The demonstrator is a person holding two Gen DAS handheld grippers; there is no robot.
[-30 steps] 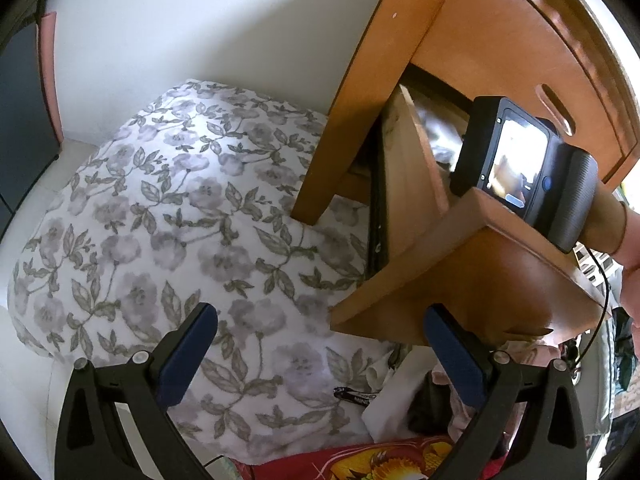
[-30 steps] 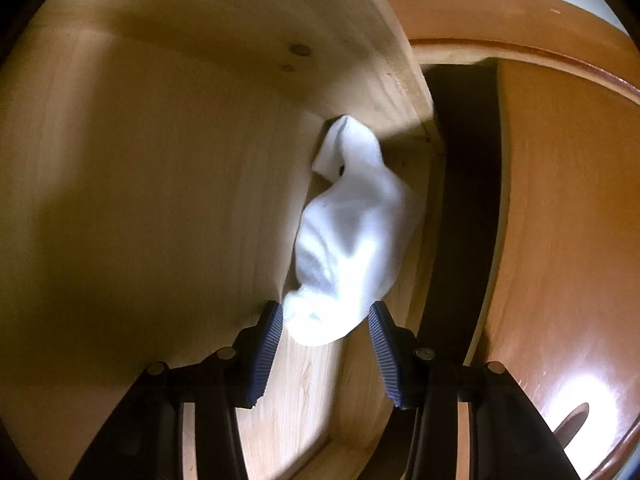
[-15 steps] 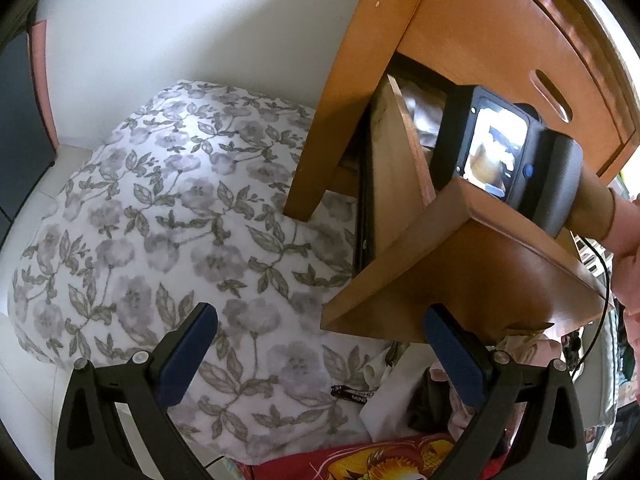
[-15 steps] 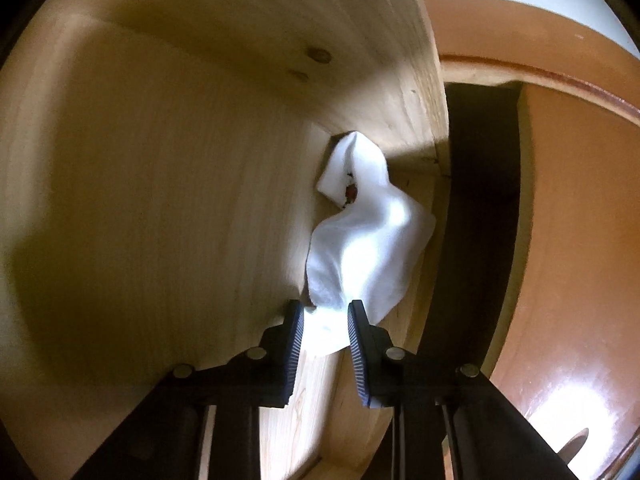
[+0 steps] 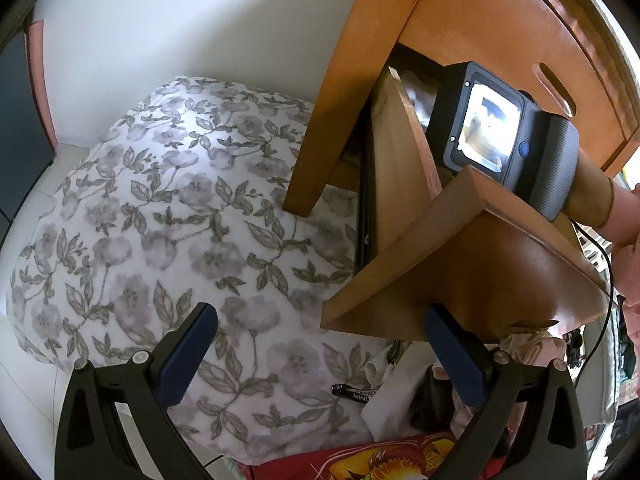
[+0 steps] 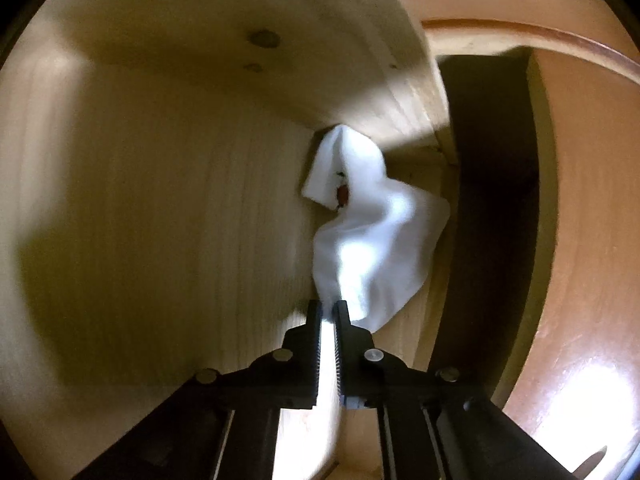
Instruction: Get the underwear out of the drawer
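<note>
Underwear (image 6: 372,240) lies limp in the drawer (image 6: 160,200) corner; my right gripper (image 6: 329,312) has just closed, pinching its near edge. Soft, light, easily snagged. Left gripper (image 5: 320,344) gapes wide, empty.

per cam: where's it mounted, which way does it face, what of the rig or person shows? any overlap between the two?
Left wrist: on the left gripper, jaws open and empty; looks down at the floral bedding and the open drawer; the right gripper's camera unit and a hand show.
Right wrist: on the right gripper, inside the drawer, facing its far corner; jaws have just closed on the white underwear.
Shared: the drawer only.
</note>
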